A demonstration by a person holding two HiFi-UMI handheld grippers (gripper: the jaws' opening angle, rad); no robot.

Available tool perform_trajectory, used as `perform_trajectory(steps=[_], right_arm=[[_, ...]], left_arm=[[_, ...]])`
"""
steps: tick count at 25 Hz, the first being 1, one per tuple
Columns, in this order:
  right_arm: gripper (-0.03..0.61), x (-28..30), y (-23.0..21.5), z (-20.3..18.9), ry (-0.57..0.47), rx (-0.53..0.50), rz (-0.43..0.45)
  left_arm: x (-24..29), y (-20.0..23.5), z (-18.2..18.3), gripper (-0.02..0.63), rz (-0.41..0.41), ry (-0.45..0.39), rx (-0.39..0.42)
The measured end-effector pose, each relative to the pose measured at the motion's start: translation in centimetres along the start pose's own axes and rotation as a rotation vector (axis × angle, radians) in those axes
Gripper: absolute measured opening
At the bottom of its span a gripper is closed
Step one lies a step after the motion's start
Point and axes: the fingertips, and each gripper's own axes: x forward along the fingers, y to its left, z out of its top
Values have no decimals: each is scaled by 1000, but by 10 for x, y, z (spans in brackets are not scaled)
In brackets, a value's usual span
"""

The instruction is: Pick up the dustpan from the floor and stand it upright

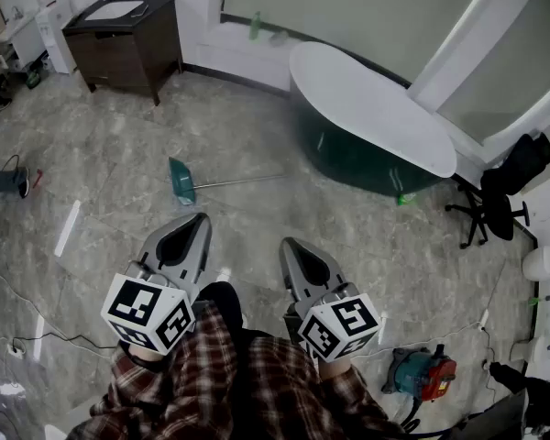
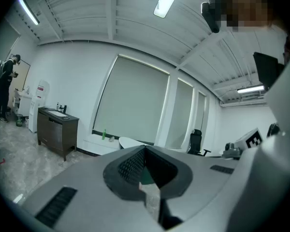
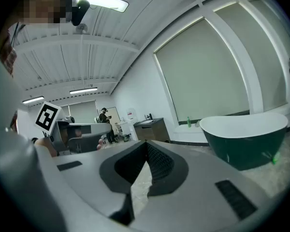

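Room: bathroom-style set, grey marbled floor, large blinds on the far wall.

Nearest the camera: the person's plaid sleeves, each hand carrying a gripper that points slightly downward across the floor. Cables lie on the floor at left, and a red and teal machine sits at right.

Left gripper: jaws pressed together at the tips, nothing between them. Its own view confirms this, with only floor visible through the gap behind the tips.
Right gripper: jaws likewise closed tip to tip and empty.

Dustpan: teal, lying flat on the floor ahead of the left gripper and well apart from both. Its long thin handle stretches right, toward the tub.

Beyond: dark green bathtub with a white rim; black office chair at right; dark vanity cabinet at far left.
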Motion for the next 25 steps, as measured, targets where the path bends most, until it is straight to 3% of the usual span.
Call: perform_trajectory(steps=[4, 8, 13, 25], right_arm=[[11, 6, -13, 3, 14, -6, 12], [11, 37, -29, 4, 38, 11, 14], [11, 107, -54, 16, 50, 22, -3], [11, 262, -103, 76, 17, 5, -61]], left_arm=[[16, 4, 2, 11, 16, -4, -10], [39, 35, 2, 11, 42, 8, -25], [86, 91, 17, 11, 49, 18, -33], [204, 202, 73, 11, -24, 11, -28]])
